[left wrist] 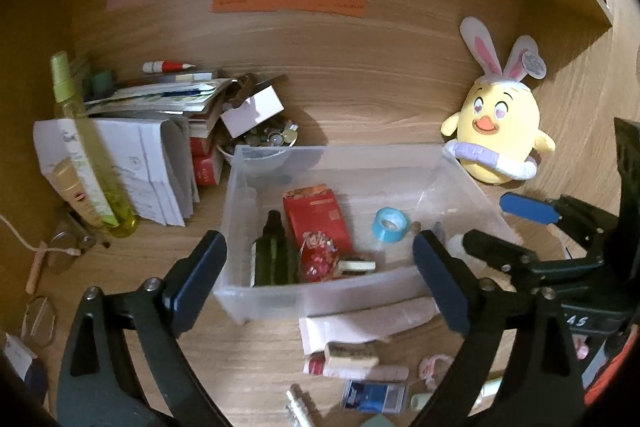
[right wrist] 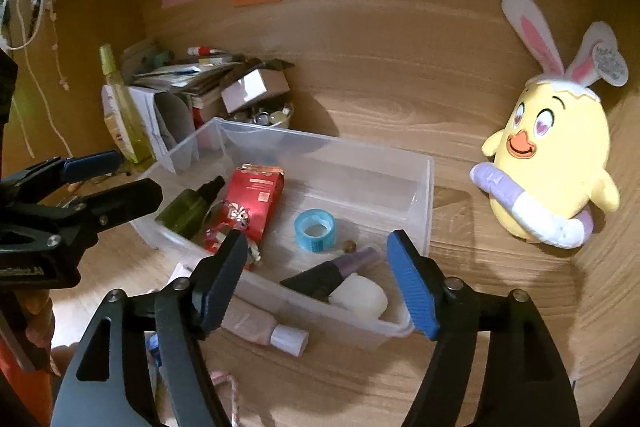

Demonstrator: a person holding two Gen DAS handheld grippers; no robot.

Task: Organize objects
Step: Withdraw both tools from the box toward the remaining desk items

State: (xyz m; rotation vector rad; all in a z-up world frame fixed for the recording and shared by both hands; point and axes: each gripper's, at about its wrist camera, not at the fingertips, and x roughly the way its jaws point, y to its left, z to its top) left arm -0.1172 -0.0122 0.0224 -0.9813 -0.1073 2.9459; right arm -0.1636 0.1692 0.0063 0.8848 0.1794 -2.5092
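Note:
A clear plastic bin (left wrist: pixel 344 153) stands on the wooden desk. In it lie a dark green bottle (left wrist: pixel 274 255), a red packet (left wrist: pixel 316 217), a blue tape roll (left wrist: pixel 390 223) and a red ornament (left wrist: pixel 318 261). The right wrist view also shows a black and purple tube (right wrist: pixel 332 275) and a white-capped bottle (right wrist: pixel 362 297) at the bin's (right wrist: pixel 320 143) near corner. My left gripper (left wrist: pixel 320 283) hangs open over the bin's front wall, with nothing between its pads. My right gripper (right wrist: pixel 318 283) is open above the tube and white-capped bottle, gripping nothing.
A yellow chick plush (left wrist: pixel 496 131) with rabbit ears leans against the back right. A pile of books and papers (left wrist: pixel 152 131), a yellow-green spray bottle (left wrist: pixel 88 147) and a bowl of small items (left wrist: pixel 264 139) crowd the left. A pink tube (right wrist: pixel 260 327) and small boxes (left wrist: pixel 374 395) lie before the bin.

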